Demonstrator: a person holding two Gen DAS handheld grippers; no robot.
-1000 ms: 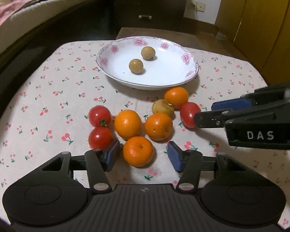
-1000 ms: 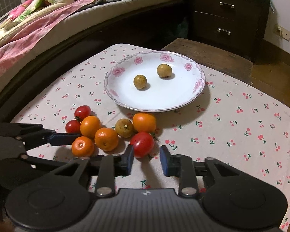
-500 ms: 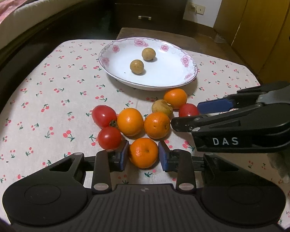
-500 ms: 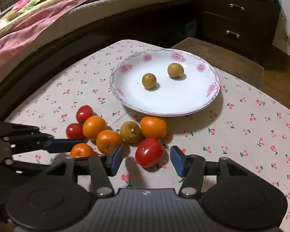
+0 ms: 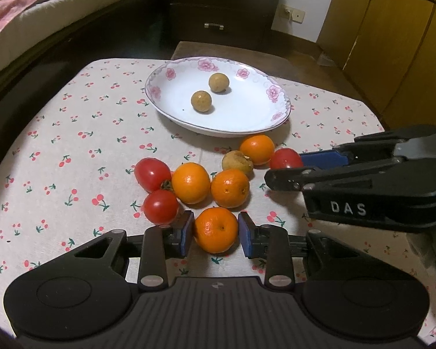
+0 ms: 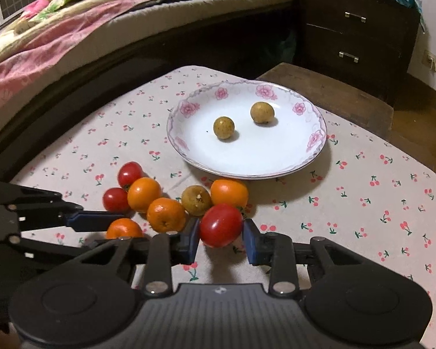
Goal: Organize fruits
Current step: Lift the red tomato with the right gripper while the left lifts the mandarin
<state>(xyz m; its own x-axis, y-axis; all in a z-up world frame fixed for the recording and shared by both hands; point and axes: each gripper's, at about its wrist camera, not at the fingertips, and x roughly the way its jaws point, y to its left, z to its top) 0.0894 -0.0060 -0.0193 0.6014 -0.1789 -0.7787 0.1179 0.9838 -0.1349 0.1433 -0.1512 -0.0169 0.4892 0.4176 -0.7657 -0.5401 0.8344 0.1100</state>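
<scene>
Just in front of the plate [image 5: 276, 91], the left hand-held gripper [image 5: 215, 230] clamps the nearest orange [image 5: 215, 229]; the right hand-held gripper [image 6: 221, 231] has just closed, pinching a tomato [image 6: 221, 224]. 2 longans [image 5: 201, 101] sit on the plate.

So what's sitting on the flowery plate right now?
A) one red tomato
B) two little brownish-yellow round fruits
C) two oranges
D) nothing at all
B: the plate holds only two small brownish-yellow fruits; the oranges and tomatoes are all off it, on the cloth.
</scene>
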